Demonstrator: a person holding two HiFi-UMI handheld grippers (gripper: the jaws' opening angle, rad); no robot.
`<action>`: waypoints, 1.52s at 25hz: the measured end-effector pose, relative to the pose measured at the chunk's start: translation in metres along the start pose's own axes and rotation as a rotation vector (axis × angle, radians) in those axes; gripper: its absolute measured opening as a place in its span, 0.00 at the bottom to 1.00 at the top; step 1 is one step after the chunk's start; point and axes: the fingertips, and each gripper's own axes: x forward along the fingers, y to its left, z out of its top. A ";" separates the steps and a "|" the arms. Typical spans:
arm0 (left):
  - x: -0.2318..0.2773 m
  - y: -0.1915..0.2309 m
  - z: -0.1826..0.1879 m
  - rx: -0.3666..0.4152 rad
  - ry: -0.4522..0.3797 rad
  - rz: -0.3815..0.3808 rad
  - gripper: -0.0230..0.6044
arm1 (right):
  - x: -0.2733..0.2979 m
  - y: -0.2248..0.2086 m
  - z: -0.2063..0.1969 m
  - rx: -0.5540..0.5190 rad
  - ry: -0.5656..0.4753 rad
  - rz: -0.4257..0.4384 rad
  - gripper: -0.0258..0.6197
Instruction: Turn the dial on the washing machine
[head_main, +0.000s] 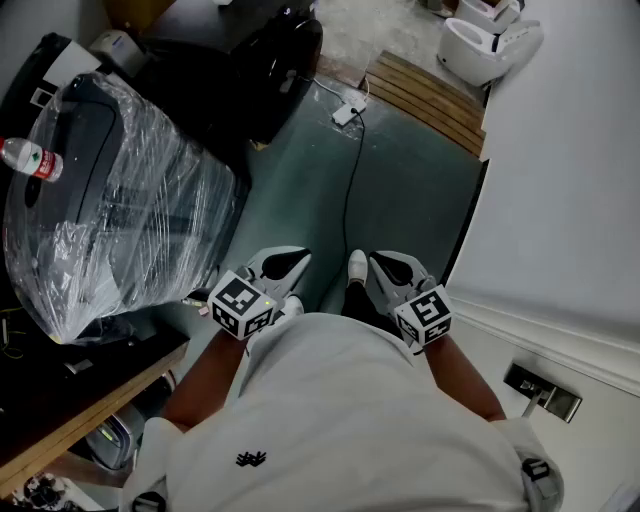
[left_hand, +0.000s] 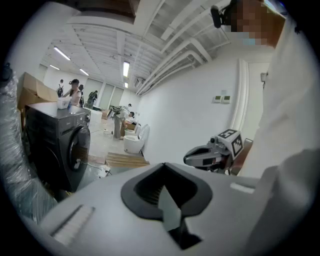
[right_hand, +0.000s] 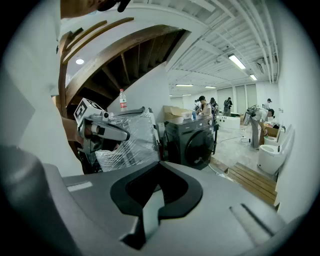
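**Position.** You stand well short of the dark grey front-loading washing machine (head_main: 272, 55). The left tool (head_main: 290, 262) and the right tool (head_main: 386, 263) are drawn in against your waist, side by side, noses toward the machine. I judge this a carrying posture for the approach, not a working one. Neither tool is within reach of anything.

**Tool state.** Each tool's own view shows its jaws brought together with nothing between them. Both are clenched and empty.

**Task item.**
- The machine stands upright on the floor, its long axis vertical.
- Its round door faces the open floor on the side of the slatted wooden pallet (head_main: 430, 95), so you meet its front at an angle.
- The dial cannot be made out at this range in any view.
- By judgement, the dial sits on the front panel above the door, with its turning axis horizontal and pointing out the same way as the door.

**Adjacent to the machine.**
- A bulky appliance wrapped in clear plastic film (head_main: 110, 210) stands beside the machine on your left.
- A clear plastic bottle with a red label (head_main: 30, 158) stands on top of that appliance.
- A thin dark cable (head_main: 350, 170) trails across the floor in front of the machine. I rate it a likely trip hazard on your way in.

**Progress.** The task is not begun.
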 end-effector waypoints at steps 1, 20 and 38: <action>0.019 0.001 0.013 -0.010 -0.014 0.000 0.12 | -0.002 -0.020 0.005 -0.010 -0.003 0.000 0.04; 0.235 0.113 0.153 -0.057 -0.070 0.156 0.13 | 0.013 -0.325 0.044 0.017 -0.010 -0.046 0.12; 0.367 0.364 0.279 -0.107 -0.086 0.169 0.13 | 0.288 -0.522 0.218 -0.205 0.079 0.084 0.12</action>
